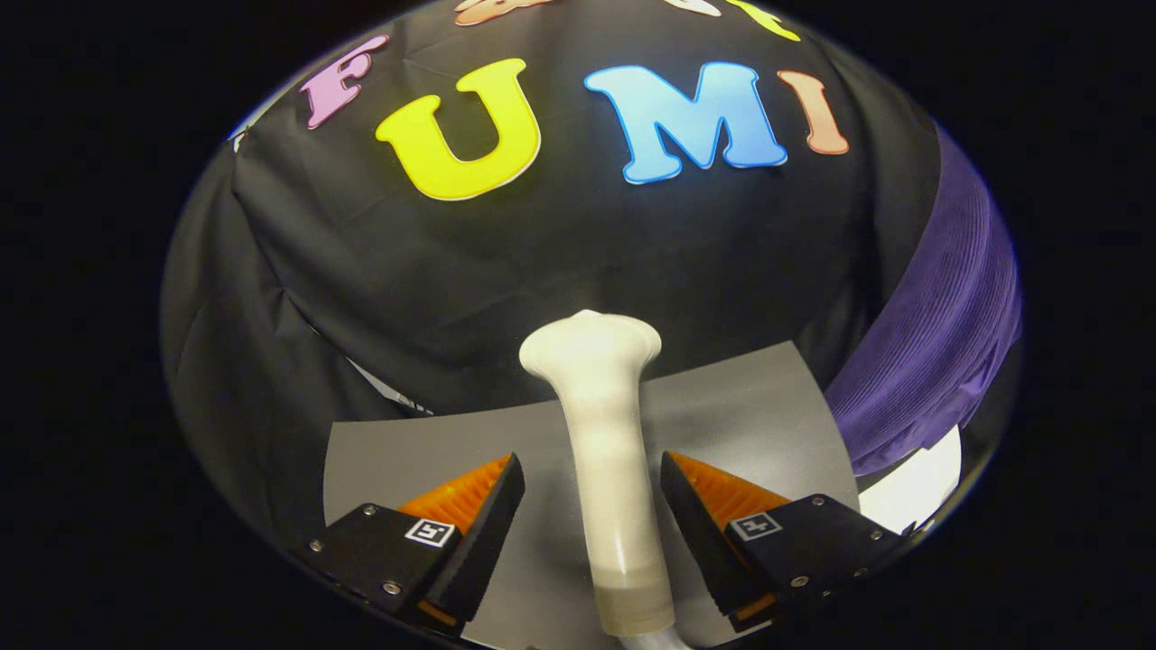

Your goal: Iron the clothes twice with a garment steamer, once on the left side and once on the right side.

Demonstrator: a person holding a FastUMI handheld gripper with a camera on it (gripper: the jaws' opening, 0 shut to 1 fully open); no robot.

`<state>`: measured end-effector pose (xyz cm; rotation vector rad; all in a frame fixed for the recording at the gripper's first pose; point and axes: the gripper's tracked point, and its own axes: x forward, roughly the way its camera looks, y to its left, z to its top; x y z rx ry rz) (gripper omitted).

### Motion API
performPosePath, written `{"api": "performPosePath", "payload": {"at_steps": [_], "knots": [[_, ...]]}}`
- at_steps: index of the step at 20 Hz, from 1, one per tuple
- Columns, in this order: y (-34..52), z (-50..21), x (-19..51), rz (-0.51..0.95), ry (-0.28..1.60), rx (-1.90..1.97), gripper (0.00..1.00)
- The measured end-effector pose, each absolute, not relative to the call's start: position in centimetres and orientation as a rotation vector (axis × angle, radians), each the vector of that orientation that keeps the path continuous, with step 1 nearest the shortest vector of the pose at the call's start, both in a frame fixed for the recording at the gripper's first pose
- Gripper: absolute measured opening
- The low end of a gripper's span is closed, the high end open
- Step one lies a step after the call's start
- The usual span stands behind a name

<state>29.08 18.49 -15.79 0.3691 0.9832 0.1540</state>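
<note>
dim booth, fisheye bending the edges, soft glare on the steamer handle (603,424), perhaps slightly blurred at the rim.

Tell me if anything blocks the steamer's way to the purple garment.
Nothing visible does. The steamer stands between the gripper's open fingers, untouched, on the grey mat. The purple garment hangs beyond and to the right.

Steamer (607,451) lies on table (741,406), lower centre of frame, handle running back between fingers (470,506), head beyond them. Jaws stand apart, one each side of handle, neither touching it. Cloth wall behind table. Garment (939,334) hangs at right of frame, beside table's right edge.
</note>
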Motion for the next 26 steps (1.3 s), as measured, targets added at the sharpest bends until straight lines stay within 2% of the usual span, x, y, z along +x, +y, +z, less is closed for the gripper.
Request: {"api": "performPosePath", "payload": {"at_steps": [3,7,11,22,26], "knots": [[17.6,-16.9,29.2,0.095,0.974,0.335,0.92],[16.6,-17.5,29.3,0.022,0.978,0.295,0.72],[17.2,-17.6,29.3,0.014,0.931,0.217,0.51],[17.3,-17.3,28.8,-0.015,0.819,0.143,0.39],[18.7,-16.0,28.1,0.066,0.791,0.157,0.38]]}}
